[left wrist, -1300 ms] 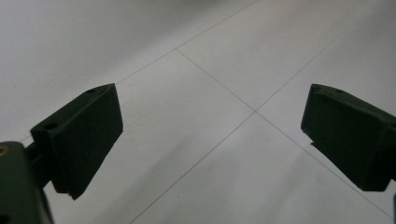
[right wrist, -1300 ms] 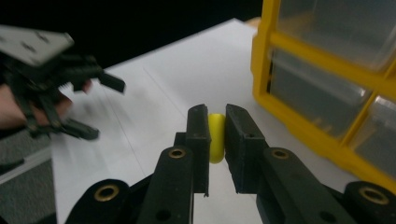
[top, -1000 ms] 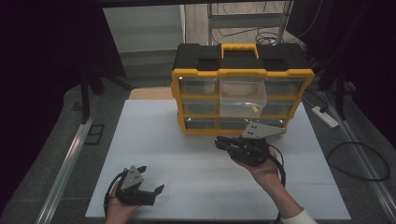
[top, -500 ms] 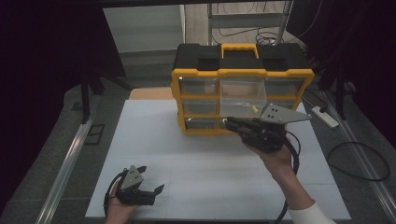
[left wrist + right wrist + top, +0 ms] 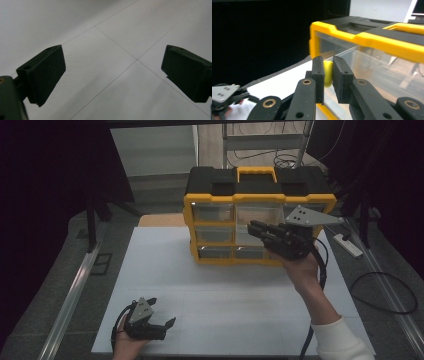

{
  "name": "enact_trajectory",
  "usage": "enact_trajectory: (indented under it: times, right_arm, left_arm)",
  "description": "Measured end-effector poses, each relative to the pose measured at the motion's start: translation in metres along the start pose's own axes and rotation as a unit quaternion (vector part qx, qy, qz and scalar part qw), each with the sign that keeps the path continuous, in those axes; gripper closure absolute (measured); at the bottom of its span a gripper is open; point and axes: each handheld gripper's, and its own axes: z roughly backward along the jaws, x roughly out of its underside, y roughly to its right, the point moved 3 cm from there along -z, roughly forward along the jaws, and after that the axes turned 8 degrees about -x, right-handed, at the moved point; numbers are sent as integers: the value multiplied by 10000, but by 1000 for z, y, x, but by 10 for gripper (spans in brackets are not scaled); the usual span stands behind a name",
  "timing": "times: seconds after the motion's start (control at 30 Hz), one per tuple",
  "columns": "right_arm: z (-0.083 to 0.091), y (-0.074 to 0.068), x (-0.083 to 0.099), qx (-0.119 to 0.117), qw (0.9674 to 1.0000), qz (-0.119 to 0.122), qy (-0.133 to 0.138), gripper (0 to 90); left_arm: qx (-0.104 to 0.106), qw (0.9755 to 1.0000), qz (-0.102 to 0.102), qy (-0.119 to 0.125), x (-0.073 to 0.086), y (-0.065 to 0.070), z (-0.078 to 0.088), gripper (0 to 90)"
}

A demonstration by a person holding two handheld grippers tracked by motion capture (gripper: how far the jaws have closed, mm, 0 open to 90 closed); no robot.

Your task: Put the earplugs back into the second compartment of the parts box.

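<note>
From the high view we see our right tongs raised in front of the yellow-and-black drawer cabinet, their tips at its upper middle drawer, which looks pulled out a little. Our left tongs rest spread on the white bench near its front edge, well apart from the cabinet.

The left gripper view confirms that: jaws wide, nothing between them, bare bench beneath.

The right gripper view adds what the high view cannot resolve: the right tongs are clenched on a small yellow piece, held at the clear drawer's rim. We judge the piece is picked up and carried over; dropping it in and closing the drawer remain.
</note>
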Motion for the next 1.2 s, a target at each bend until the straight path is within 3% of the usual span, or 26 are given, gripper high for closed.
enact_trajectory:
  times: [0.17, 0.27, 0.53, 0.6, 0.7, 0.8, 0.97, 1.2]
  right_arm:
    - [1, 17, -8, 247, 9996, -117, -21, 800]
    - [0, 23, -12, 409, 9991, -42, -104, 800]
    - [-4, 42, -17, 659, 9976, -168, -154, 796]
    - [-4, 44, -16, 724, 9971, -184, -122, 749]
    - [-4, 43, -15, 844, 9963, -106, -155, 654]
    - [-1, 40, -14, 764, 9970, -67, -83, 507]
    - [10, 30, -11, 798, 9966, 175, 76, 344]
    - [39, 14, -7, 854, 9950, 358, 363, 293]
  left_arm:
    - [5, 10000, -3, 0, 0, 0, 0, 55]
    - [6, 10000, -12, -13, 0, 0, 0, 55]
    - [6, 10000, -13, 17, 0, 1, 0, 55]
    - [5, 10000, -18, 13, 0, 1, 0, 56]
    - [11, 10000, -11, 11, 0, 1, 0, 56]
    - [9, 10000, -17, 33, 0, 1, 0, 56]
    - [17, 10000, -37, 75, -3, 1, -1, 56]
    - [65, 9999, -41, 152, -7, 2, -2, 56]
